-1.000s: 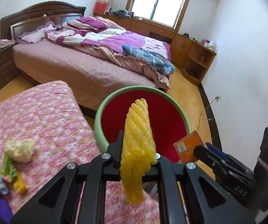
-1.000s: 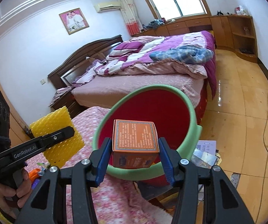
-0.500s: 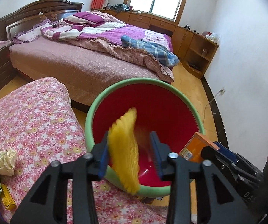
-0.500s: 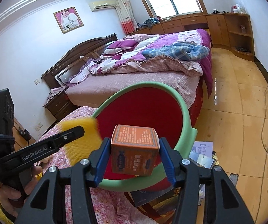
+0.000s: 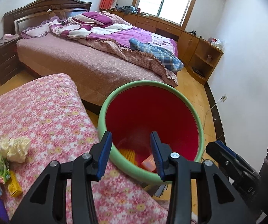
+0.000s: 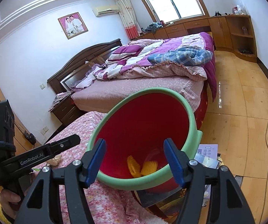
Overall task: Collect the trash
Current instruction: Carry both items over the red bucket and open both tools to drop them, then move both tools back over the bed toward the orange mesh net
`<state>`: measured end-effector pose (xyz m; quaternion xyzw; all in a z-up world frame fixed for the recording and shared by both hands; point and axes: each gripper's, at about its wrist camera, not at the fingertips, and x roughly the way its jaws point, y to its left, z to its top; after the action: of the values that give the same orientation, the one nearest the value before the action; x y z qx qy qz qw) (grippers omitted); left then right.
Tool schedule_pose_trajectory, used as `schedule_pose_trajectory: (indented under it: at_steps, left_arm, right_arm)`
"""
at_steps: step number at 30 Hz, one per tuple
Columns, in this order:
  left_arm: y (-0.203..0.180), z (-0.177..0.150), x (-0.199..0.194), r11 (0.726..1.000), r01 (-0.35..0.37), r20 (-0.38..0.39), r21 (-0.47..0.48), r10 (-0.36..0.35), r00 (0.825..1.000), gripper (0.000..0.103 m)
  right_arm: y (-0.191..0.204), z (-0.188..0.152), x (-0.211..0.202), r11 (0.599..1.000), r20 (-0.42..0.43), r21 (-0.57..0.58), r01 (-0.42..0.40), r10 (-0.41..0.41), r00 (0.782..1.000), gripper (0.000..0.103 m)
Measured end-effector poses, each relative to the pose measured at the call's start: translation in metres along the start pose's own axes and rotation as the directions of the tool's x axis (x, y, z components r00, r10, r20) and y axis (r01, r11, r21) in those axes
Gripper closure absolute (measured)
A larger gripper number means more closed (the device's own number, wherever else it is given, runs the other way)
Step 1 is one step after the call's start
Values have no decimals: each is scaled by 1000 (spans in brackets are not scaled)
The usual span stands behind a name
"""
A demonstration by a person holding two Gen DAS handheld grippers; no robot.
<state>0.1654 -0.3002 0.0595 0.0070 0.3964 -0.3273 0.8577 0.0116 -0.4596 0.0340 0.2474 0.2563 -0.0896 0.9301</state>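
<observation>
L gripper (image 5: 131,154) jaws apart, nothing betw. them, over the bin (image 5: 193,110) rim. R gripper (image 6: 134,161) jaws opening, empty too. Yellow foam net (image 6: 134,165) + orange box (image 5: 148,165) lie in bin bottom. Next trash, crumpled paper wad (image 5: 14,149), sits on floral cloth (image 5: 40,112) off to L gripper's left, so L hand is nearer.

Bin (image 5: 195,112) smooth plastic, probably; floral cover (image 5: 40,112) soft cloth; floor (image 6: 245,130) glossy wood.
</observation>
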Motion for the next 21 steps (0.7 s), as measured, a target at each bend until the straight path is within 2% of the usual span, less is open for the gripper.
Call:
schedule_pose_trajectory:
  at_steps: [6, 21]
  left_arm:
    - [8, -9, -29, 999, -14, 14, -41, 15, 1000, 60]
    - [50, -44, -99, 985, -111, 31, -133, 117, 993, 60]
  right_arm:
    - [13, -5, -16, 1000, 7, -10, -14, 14, 1000, 34]
    - [58, -26, -35, 995, -38, -49, -81, 79, 996, 29]
